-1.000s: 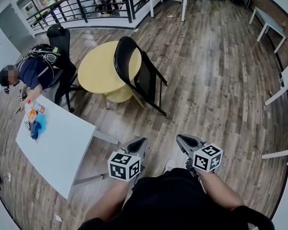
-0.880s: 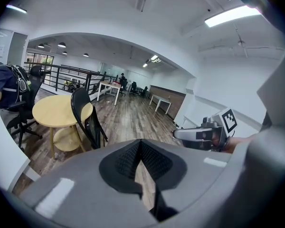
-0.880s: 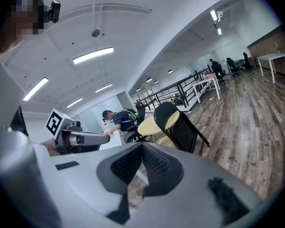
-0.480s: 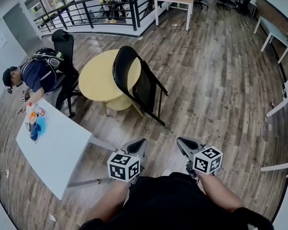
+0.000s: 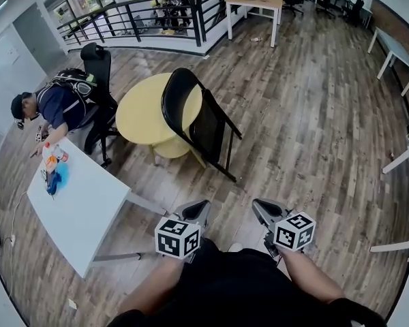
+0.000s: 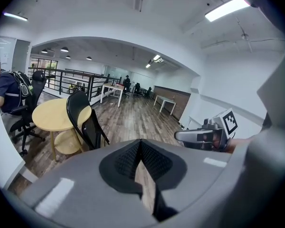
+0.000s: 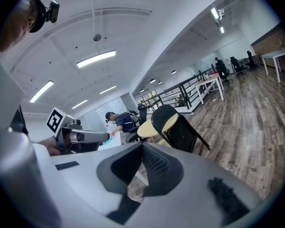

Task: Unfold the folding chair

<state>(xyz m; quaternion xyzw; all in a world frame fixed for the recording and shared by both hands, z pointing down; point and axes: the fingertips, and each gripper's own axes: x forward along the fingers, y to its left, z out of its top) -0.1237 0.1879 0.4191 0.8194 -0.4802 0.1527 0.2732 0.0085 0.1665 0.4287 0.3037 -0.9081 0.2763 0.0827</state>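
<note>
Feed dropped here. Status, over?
Left gripper, right gripper shut, empty. Folding chair folded, against yellow round table, untouched. White table left of path.

folding chair [image 5: 208, 129] nearer, lower in head view

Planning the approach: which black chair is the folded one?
The folding chair leaning against the round yellow table. The office chair stands upright beside the person.
</note>
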